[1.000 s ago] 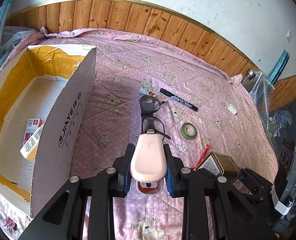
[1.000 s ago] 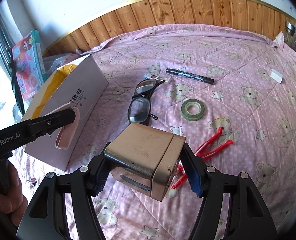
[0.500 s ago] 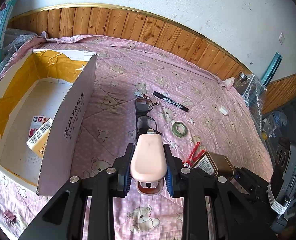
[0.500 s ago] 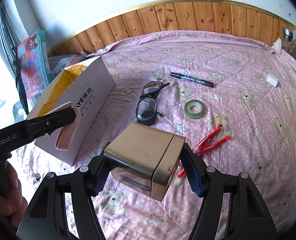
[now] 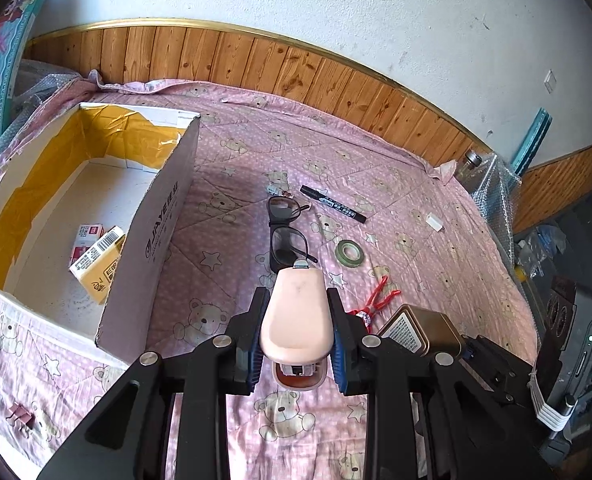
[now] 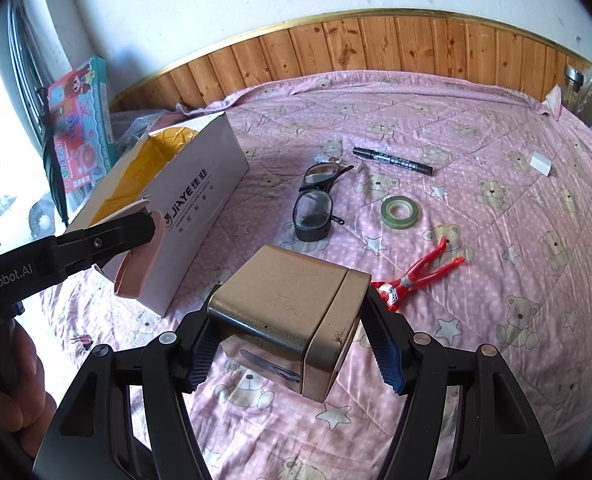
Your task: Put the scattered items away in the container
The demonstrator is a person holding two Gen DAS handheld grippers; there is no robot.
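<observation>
Left tool [image 5: 296, 336] grips stapler [image 5: 297, 320], right tool [image 6: 292, 344] grips tin [image 6: 296, 308]

The left black plastic two-finger gripper [image 5: 296, 334] has angular, triangular-cutout arms, round silver screws at its joints and ribbed blue pads [image 5: 256, 352] lining the finger insides. The right black plastic two-finger gripper [image 6: 292, 344] is built alike. At nine o'clock in the right wrist view, white lettering "GenRobot.AI" runs along the left one's side.
</observation>
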